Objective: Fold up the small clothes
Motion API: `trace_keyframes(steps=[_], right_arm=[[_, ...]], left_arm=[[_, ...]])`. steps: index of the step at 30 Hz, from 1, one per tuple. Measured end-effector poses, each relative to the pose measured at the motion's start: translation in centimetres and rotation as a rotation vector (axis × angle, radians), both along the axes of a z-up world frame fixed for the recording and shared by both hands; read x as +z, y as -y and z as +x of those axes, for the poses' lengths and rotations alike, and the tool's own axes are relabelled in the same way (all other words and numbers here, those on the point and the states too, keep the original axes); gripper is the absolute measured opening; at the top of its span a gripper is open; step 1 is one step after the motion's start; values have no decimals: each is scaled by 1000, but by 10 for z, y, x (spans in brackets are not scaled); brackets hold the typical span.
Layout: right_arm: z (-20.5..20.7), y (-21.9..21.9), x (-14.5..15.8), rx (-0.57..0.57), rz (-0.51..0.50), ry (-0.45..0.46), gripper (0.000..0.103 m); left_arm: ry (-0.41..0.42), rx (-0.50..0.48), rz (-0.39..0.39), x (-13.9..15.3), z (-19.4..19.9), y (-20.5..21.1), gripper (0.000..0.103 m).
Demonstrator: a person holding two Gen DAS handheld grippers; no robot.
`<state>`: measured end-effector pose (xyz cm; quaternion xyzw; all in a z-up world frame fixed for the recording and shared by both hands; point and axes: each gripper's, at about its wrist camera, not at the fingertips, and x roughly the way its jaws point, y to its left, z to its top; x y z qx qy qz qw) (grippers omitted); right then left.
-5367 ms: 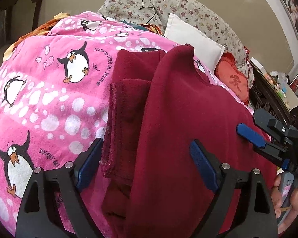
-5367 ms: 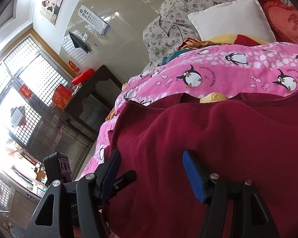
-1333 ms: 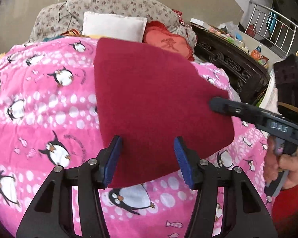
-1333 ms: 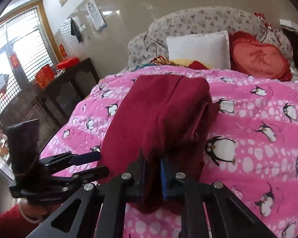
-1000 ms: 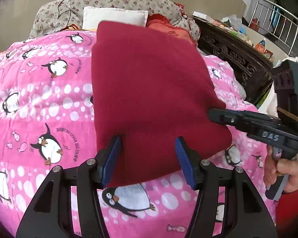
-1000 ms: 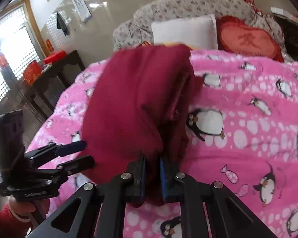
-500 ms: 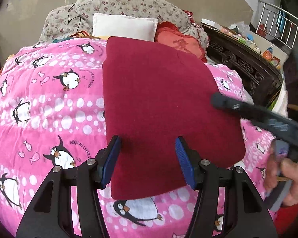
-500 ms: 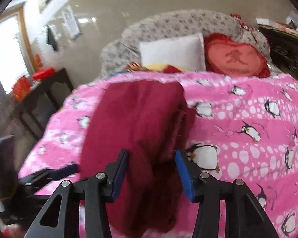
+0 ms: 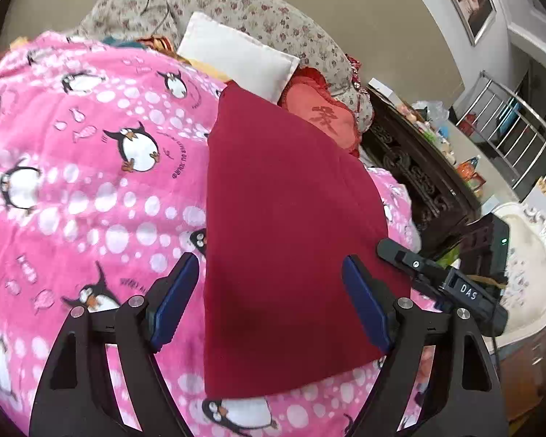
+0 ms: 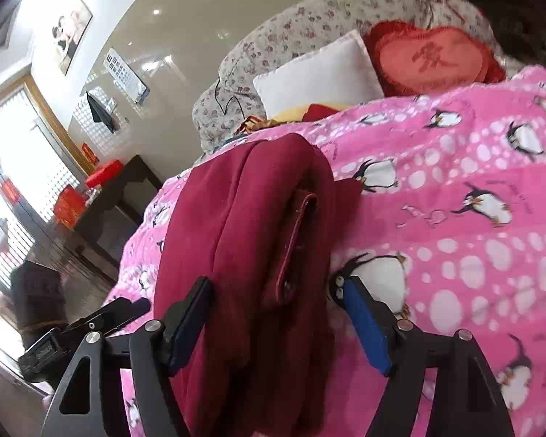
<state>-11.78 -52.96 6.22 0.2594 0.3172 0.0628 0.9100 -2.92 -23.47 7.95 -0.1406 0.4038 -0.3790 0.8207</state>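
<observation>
The right hand-held gripper (image 10: 276, 318), clamped on the folded maroon garment (image 10: 247, 240) 1 second ago, has spread its jaws and let go; the garment now lies flat on the bed (image 9: 91, 182).

Open pink penguin blanket (image 9: 91, 189) on the left of the folded maroon garment (image 9: 284, 225) and to its right (image 10: 455, 218): free passage both sides. Head end blocked by white pillow (image 9: 236, 58), red heart cushion (image 9: 324, 120) and floral bedding (image 9: 258, 11). Dark carved bed frame (image 9: 418, 174) closes the right edge. Right gripper (image 9: 411, 266) sits just beside the garment's right edge, crowding that side.
</observation>
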Motion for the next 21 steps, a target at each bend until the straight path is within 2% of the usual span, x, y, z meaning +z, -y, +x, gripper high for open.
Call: trace_keyframes(steps=[3,6,8,11,21], right_arm=[[15,-1,-6,36,20,-20,73],[23,-3,-8,44,25,-13,74],[26,-5,-8,45,15,-11,75],[26,-7,-9,43,11,5,75],[22,-9,-12,44,-15,30,76]], left_arm=[[-46,-21,-8,-9,13,8,81],[-116,-60,28,-25,25,25,81],[-133,-64,31,-33,28,31,84],[-117,-61,19,-34,26,33,87],[-67,-44,80,-33,23,44,91]])
